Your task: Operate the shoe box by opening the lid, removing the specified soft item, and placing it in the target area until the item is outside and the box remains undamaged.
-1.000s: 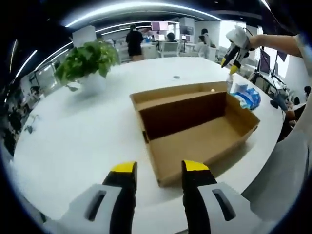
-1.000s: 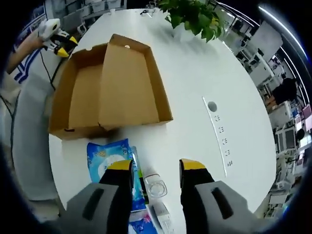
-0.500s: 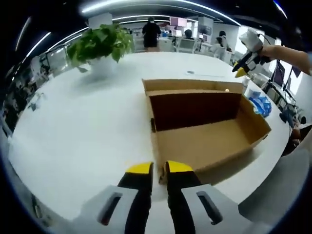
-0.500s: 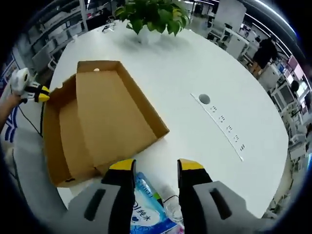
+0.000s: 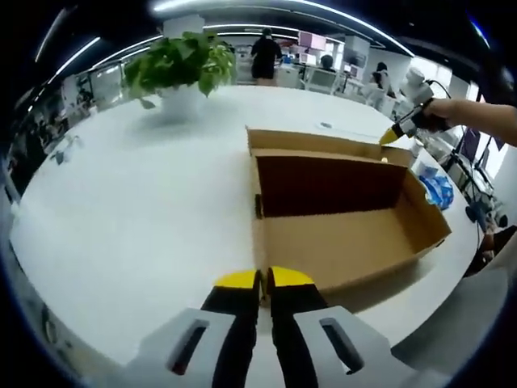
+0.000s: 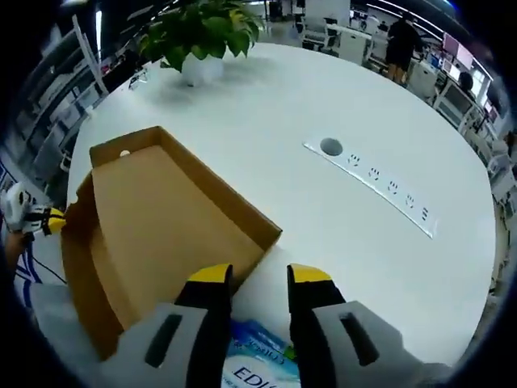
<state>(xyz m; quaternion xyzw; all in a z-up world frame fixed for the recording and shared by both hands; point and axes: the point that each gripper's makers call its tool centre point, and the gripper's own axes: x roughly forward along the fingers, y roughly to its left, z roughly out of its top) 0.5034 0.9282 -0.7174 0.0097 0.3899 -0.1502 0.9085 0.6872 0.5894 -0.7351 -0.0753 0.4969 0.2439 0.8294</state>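
Box: the box (image 5: pixel 339 218) lies open on the white counter (image 5: pixel 137 202), lid folded back flat; its inside looks bare, cardboard sound as far as can be seen.
Pack: a blue soft pack (image 6: pixel 258 368) lies on the counter just outside the box's near corner, under the right tongs; in the left gripper view a bit of it (image 5: pixel 436 187) shows just past the box's far end wall.
Left tongs: the left tongs (image 5: pixel 264 280) have jaws nearly shut with nothing between them, tips just short of the box's near long wall.
Right tongs: the right tongs (image 6: pixel 258 275) stand open and empty, above the pack, tips over the box's corner; in the left gripper view they show (image 5: pixel 396 133) over the lid's far corner.
Progress: lid open and pack out of the box, so the main steps look done; whether this spot is the target area cannot be told.
Edges: the counter edge runs close behind the box on the pack's side, little margin there.
Room: wide bare counter beyond the box toward the plant (image 5: pixel 182 61) and the socket strip (image 6: pixel 371 186).
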